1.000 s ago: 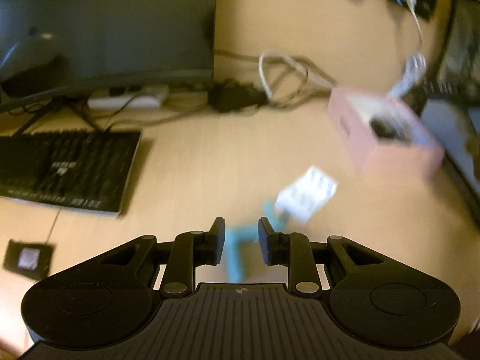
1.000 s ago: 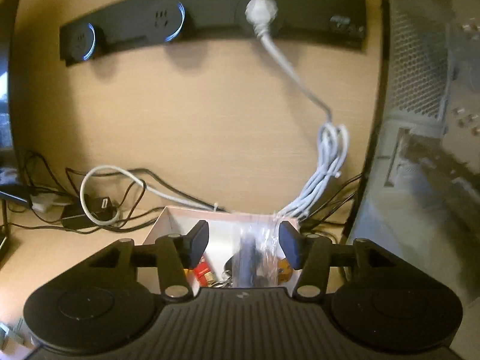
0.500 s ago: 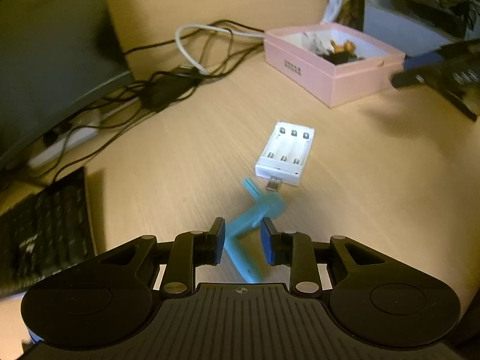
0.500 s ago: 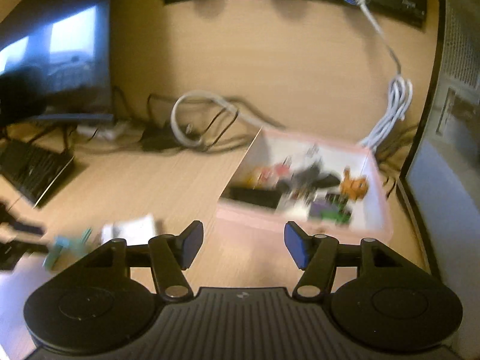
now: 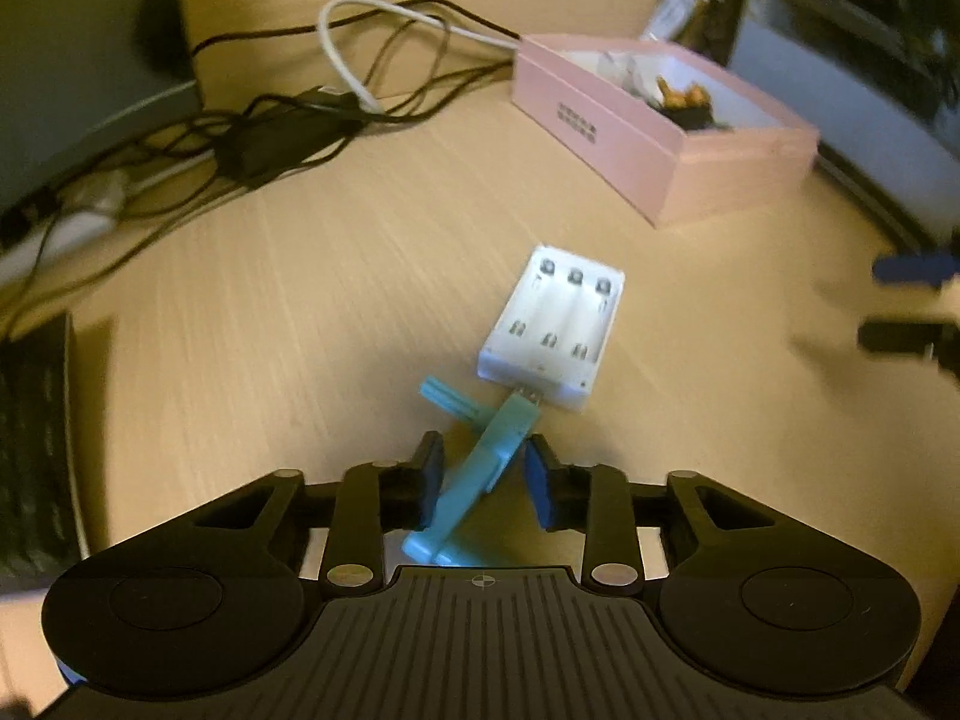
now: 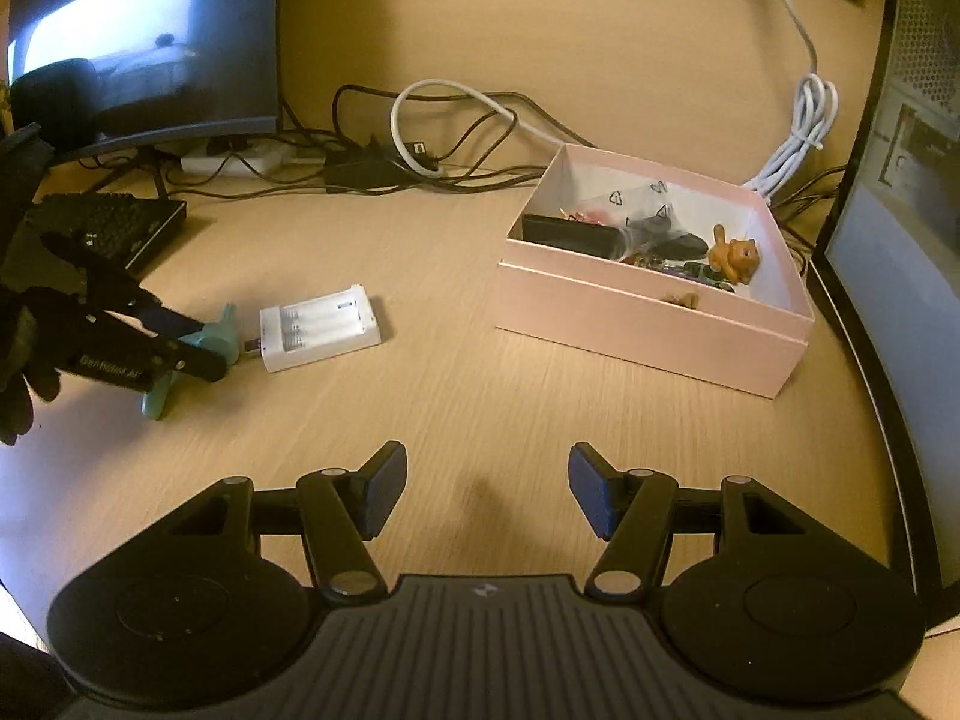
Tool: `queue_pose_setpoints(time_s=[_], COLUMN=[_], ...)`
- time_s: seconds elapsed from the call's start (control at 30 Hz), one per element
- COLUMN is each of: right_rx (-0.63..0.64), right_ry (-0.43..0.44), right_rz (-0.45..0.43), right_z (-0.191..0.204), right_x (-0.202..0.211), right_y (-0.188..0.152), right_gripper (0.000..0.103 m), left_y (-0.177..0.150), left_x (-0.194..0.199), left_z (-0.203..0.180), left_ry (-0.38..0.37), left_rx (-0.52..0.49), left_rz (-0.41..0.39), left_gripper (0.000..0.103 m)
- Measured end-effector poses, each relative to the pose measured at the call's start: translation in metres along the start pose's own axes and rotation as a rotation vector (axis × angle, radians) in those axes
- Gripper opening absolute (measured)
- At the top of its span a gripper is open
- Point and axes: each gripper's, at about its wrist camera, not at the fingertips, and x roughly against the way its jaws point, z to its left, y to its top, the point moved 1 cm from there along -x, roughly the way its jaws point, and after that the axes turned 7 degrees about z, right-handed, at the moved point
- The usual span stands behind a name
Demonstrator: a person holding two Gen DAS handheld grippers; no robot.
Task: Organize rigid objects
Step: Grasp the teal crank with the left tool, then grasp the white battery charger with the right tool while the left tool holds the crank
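A teal plastic piece lies on the wooden desk, its far end against the plug of a white battery charger. My left gripper straddles the teal piece; its jaws are closing, and desk still shows between the piece and the right pad. The right wrist view has the teal piece, charger and left gripper at the left. My right gripper is open and empty over bare desk, short of the pink box. That box holds several small items. The right gripper shows blurred at the left wrist view's right edge.
A monitor and keyboard stand at the left, with tangled cables along the back wall. A second dark screen borders the desk on the right. A gloved hand holds the left gripper.
My right gripper swung back from above the pink box to the open desk, and its jaws widened. My left gripper sank closer over the teal piece, which stayed between its fingers.
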Motion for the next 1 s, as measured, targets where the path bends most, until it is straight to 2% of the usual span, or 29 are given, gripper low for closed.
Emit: queue_pose_setpoints(time_s=[0.03,0.13,0.17,0.23,0.4,0.57,0.6,0.67,0.7,0.87,1.0], right_rx=[0.006,0.033,0.042,0.062,0.167,0.252,0.253,0.267,0.288,0.316,0.376], right_ry=[0.003,0.027,0.039,0.072,0.125,0.129,0.133,0.145,0.156,0.198,0.164], right_rz=[-0.001,-0.001,0.002,0.015,-0.001,-0.029,-0.026,-0.03,-0.028,0.014,0.033], right_z=[0.002,0.008,0.011,0.02,0.054,0.096,0.104,0.118,0.126,0.136,0.122], right_x=[-0.001,-0.005,-0.008,-0.017,-0.041,-0.076,-0.085,-0.099,-0.105,-0.109,-0.093], right_y=[0.001,0.006,0.009,0.015,0.04,0.075,0.082,0.094,0.099,0.089,0.059], right_gripper=[0.061,0.061,0.061,0.061,0.061,0.06,0.058,0.044,0.042,0.041,0.041], left_y=[-0.002,-0.012,-0.017,-0.029,-0.053,-0.076,-0.08,-0.084,-0.085,-0.089,-0.089], left_x=[0.001,0.006,0.008,0.017,0.046,0.074,0.08,0.089,0.093,0.087,0.082], left_z=[0.002,0.012,0.014,0.013,0.007,0.008,0.009,0.011,0.013,0.023,0.019], left_ry=[-0.023,-0.11,-0.117,-0.082,-0.004,0.02,0.023,0.027,0.031,0.041,0.026], left_rx=[0.048,0.209,0.246,0.295,0.353,0.428,0.443,0.461,0.467,0.486,0.453], left_rz=[0.001,0.001,-0.004,-0.016,-0.039,-0.059,-0.067,-0.085,-0.095,-0.089,-0.075], left_gripper=[0.021,0.02,0.02,0.02,0.016,0.016,0.016,0.016,0.016,0.016,0.016])
